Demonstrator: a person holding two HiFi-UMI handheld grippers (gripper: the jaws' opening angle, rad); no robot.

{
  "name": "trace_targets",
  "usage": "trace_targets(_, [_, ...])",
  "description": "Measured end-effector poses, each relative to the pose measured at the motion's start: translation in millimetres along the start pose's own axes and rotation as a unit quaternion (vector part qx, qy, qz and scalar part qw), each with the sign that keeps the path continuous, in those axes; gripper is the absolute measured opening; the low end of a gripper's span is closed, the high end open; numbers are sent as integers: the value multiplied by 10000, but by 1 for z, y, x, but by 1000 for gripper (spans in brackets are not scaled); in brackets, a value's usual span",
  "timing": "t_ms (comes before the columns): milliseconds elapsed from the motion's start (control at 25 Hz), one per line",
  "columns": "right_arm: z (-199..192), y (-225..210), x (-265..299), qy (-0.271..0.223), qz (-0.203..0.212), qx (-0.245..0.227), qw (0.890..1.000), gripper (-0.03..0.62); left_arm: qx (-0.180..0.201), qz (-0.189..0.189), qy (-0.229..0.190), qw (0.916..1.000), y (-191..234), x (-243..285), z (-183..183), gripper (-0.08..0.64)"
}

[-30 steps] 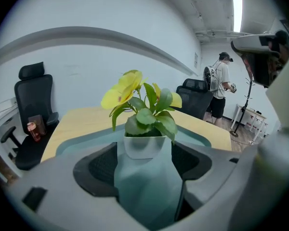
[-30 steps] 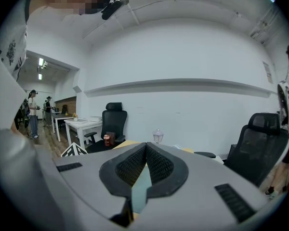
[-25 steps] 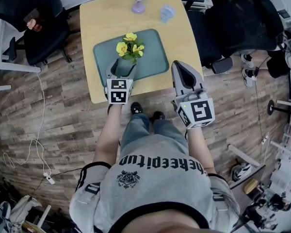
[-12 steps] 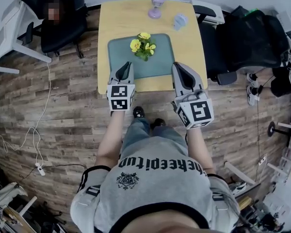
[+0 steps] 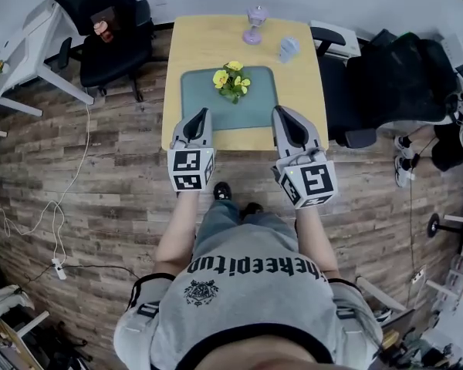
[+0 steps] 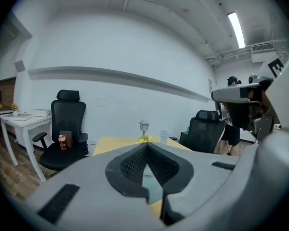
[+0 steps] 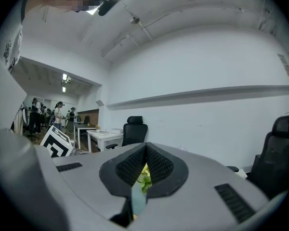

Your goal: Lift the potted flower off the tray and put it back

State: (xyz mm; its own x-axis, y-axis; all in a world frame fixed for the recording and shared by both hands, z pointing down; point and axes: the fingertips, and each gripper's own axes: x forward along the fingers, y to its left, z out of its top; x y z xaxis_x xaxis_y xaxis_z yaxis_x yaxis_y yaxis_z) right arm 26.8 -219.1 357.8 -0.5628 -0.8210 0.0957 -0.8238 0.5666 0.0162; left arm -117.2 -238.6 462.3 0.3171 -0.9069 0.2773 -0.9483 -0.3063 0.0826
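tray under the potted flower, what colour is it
The tray is a muted teal green, clearest in the head view.

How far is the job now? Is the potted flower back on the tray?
It looks finished: the potted flower stands on the tray. Nothing is in hand: the left gripper and right gripper have jaws shut, empty, apart from the pot. Nothing visibly left.
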Motion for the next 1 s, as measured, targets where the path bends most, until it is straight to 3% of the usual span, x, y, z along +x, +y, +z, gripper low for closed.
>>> trace_targets(600, [24, -2, -46, -389, 268, -14, 9989, -14, -87, 321, -1166, 9926, -40, -75, 83, 5])
trace_targets(1000, [39, -9, -92, -638, 258, -53, 9976, -14, 66, 677, -1704, 9830, -70, -126, 108, 5])
